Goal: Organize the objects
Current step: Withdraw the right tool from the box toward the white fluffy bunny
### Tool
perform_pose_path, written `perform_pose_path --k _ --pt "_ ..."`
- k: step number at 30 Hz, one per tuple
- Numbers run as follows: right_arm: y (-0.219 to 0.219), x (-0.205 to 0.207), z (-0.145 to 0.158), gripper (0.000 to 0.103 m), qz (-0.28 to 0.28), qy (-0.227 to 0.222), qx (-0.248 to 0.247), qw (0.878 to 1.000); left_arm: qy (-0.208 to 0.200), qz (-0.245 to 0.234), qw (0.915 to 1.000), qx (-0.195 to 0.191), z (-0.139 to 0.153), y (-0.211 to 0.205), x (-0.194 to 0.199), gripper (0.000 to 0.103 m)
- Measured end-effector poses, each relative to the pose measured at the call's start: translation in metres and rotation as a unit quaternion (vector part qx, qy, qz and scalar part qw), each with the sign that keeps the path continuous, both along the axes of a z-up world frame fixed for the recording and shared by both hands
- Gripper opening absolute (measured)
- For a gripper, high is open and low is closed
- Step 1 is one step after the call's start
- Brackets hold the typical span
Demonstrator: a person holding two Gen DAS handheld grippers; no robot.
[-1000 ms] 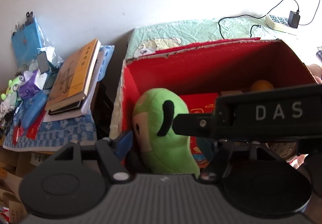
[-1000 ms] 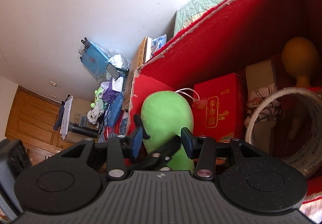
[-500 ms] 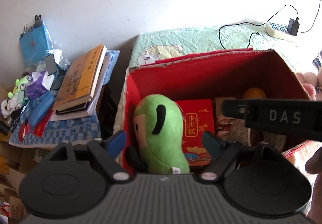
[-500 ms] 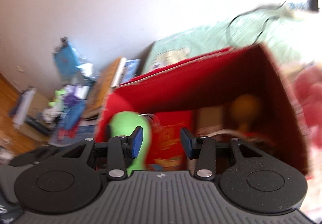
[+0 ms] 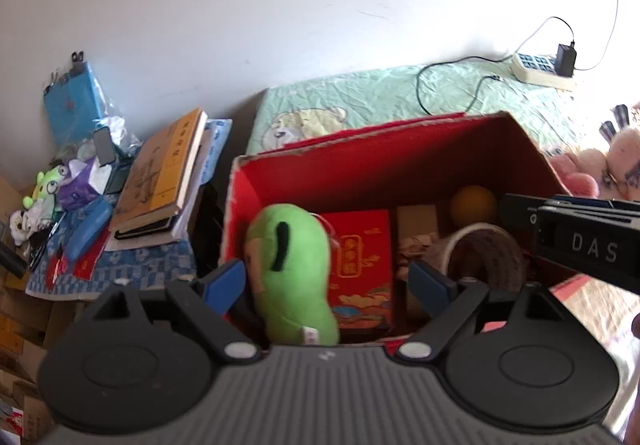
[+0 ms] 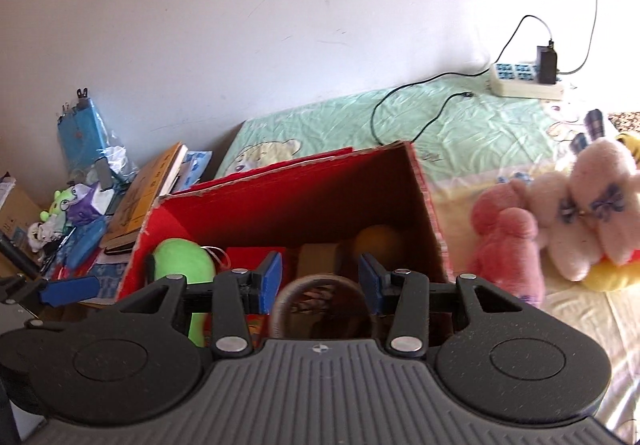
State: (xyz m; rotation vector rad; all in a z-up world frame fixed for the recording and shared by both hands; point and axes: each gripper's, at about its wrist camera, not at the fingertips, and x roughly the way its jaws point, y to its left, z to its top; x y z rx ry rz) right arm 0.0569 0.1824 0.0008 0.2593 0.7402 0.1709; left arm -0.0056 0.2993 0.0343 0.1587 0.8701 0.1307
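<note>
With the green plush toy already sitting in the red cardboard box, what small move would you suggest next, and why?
Probably swing the right gripper toward the pink plush toy lying on the bedsheet beside the red cardboard box. The green plush toy already stands inside, the left gripper is opening with nothing pressed between its pads, and the right one holds nothing.

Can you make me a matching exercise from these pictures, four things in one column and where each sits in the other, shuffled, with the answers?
1. green plush
2. power strip
3. pink plush toys
4. yellow book

A. on the bed, outside the red box
B. on the side-table pile
C. inside the box, left end
D. by the wall

Pairs: 1-C, 2-D, 3-A, 4-B
</note>
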Motion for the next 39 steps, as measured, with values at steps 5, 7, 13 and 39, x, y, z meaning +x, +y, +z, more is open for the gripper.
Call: perform_pose_path --k 5,7,13,39 --pt "-0.018 -0.007 -0.003 0.046 -0.011 0.001 -0.001 1.000 0.008 -0.007 0.9996 0.025 -0.002 -0.024 -0.002 0.090" --pt "-0.026 -0.009 -0.004 0.046 -0.011 0.005 0.001 1.000 0.013 -0.004 0.9995 0.027 -0.002 -0.031 -0.003 0.090" --pt "-0.047 -0.013 -0.007 0.046 -0.001 0.012 0.007 1.000 0.022 0.008 0.9990 0.038 0.000 -0.050 -0.007 0.090" --pt "-0.166 -0.022 -0.022 0.046 0.025 0.036 0.004 0.999 0.044 0.024 0.9977 0.046 -0.010 -0.181 -0.005 0.090"
